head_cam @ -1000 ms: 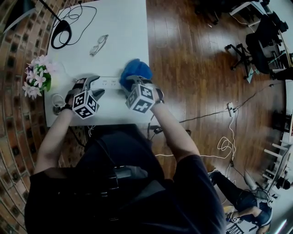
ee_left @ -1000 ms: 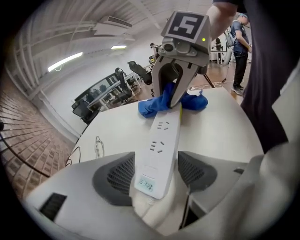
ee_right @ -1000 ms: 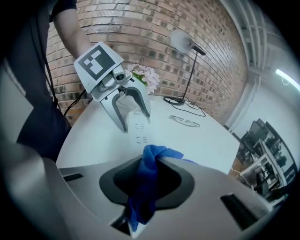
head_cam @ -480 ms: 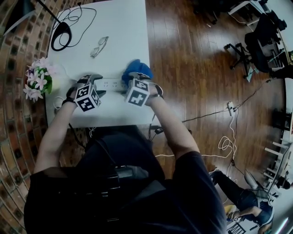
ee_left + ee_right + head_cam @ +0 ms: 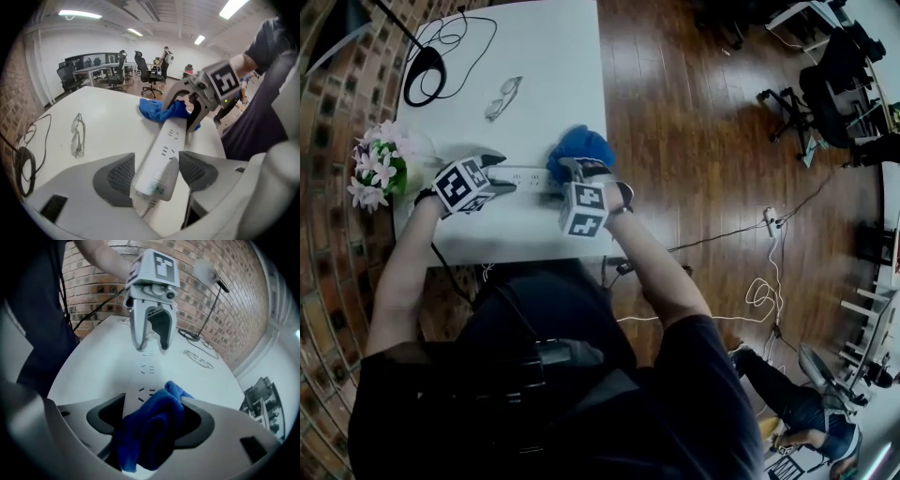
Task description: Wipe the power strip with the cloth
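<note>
A white power strip [image 5: 528,175] lies across the white table [image 5: 534,239]. My left gripper [image 5: 500,172] is shut on its cord end, with a pad on each side of the strip [image 5: 161,157]. A blue cloth [image 5: 579,145] is bunched on the strip's other end. My right gripper [image 5: 581,169] stands open over it; its jaws have just been opening. In the right gripper view the cloth [image 5: 150,427] sits between the pads, leaning on the right one and clear of the left. Beyond it the strip [image 5: 147,369] runs to the left gripper [image 5: 151,345].
A pair of glasses [image 5: 502,92] lies behind the strip. A black cable coil [image 5: 427,66] is at the far left and a bunch of flowers [image 5: 377,159] at the left edge. The table's right edge drops to a wooden floor [image 5: 694,141] with cables and office chairs.
The left gripper has rolled, so its marker cube has swung up and to the left. The right gripper has drawn back a little, and more of the cloth shows.
</note>
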A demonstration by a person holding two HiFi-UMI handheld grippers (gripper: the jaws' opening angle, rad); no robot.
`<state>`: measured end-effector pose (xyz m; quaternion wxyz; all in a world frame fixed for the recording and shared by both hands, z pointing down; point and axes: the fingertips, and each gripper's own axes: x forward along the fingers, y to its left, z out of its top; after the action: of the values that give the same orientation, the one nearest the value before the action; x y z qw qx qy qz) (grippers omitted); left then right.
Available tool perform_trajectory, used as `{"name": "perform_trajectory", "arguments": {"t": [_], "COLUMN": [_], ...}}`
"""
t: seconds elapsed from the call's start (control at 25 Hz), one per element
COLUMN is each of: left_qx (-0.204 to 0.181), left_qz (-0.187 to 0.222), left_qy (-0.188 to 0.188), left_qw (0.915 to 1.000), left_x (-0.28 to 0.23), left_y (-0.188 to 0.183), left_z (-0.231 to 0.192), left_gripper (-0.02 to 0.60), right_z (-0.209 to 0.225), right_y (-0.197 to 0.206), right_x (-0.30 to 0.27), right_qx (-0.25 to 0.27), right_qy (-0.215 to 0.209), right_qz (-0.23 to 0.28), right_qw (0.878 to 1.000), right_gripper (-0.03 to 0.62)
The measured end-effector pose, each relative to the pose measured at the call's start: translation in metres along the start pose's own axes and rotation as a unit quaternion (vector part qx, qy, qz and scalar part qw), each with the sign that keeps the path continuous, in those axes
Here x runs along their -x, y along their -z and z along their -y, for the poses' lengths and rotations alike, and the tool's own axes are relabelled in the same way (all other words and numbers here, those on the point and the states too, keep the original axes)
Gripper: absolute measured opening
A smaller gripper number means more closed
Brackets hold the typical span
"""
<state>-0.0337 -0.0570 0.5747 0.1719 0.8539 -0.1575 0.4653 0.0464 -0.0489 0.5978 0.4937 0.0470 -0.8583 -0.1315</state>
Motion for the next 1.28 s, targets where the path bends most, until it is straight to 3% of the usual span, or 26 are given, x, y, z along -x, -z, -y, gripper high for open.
{"name": "perform_trajectory", "arguments": {"t": [0.12,0.24,0.36,0.44,0.6,0.68,0.72,0.88,1.04,1.12,1.28], "left_qx": [0.055,0.059,0.072,0.082,0.077,0.067,0.059,0.007,-0.015,-0.016,0.015], "left_qz": [0.017,-0.015,-0.031,-0.031,-0.031,-0.031,-0.034,-0.056,-0.063,-0.066,-0.063], "left_qy": [0.040,0.065,0.073,0.081,0.084,0.083,0.084,0.076,0.077,0.081,0.106], "left_qw": [0.9975,0.9960,0.9943,0.9929,0.9930,0.9938,0.9942,0.9955,0.9949,0.9943,0.9923], "left_x": [0.008,0.003,-0.006,-0.008,-0.009,-0.009,-0.009,-0.013,-0.015,-0.014,-0.014], "left_y": [-0.005,0.006,0.018,0.020,0.020,0.020,0.019,0.022,0.022,0.023,0.027], "left_z": [-0.005,-0.005,-0.009,-0.011,-0.011,-0.009,-0.007,0.001,0.003,0.004,0.004], "left_gripper": [0.310,0.310,0.318,0.319,0.328,0.330,0.331,0.330,0.328,0.328,0.343], "right_z": [-0.004,-0.010,-0.010,-0.009,-0.001,0.005,0.006,-0.003,-0.005,-0.008,-0.011], "right_y": [-0.003,-0.006,-0.005,-0.006,-0.009,-0.011,-0.008,0.008,0.002,-0.001,-0.001], "right_x": [0.005,0.009,0.009,0.008,0.010,0.009,0.008,-0.005,-0.008,-0.007,-0.004], "right_qx": [0.071,0.139,0.123,0.088,-0.039,-0.094,-0.102,-0.061,-0.055,-0.039,-0.021], "right_qy": [0.066,0.125,0.136,0.126,0.066,0.022,-0.004,-0.103,-0.151,-0.153,-0.110], "right_qz": [-0.007,-0.013,-0.011,0.000,0.032,0.035,0.025,-0.041,-0.045,-0.039,-0.018], "right_qw": [0.995,0.982,0.983,0.988,0.997,0.995,0.994,0.992,0.986,0.987,0.994], "right_gripper": [0.311,0.198,0.183,0.183,0.204,0.341,0.379,0.383,0.356,0.311,0.298]}}
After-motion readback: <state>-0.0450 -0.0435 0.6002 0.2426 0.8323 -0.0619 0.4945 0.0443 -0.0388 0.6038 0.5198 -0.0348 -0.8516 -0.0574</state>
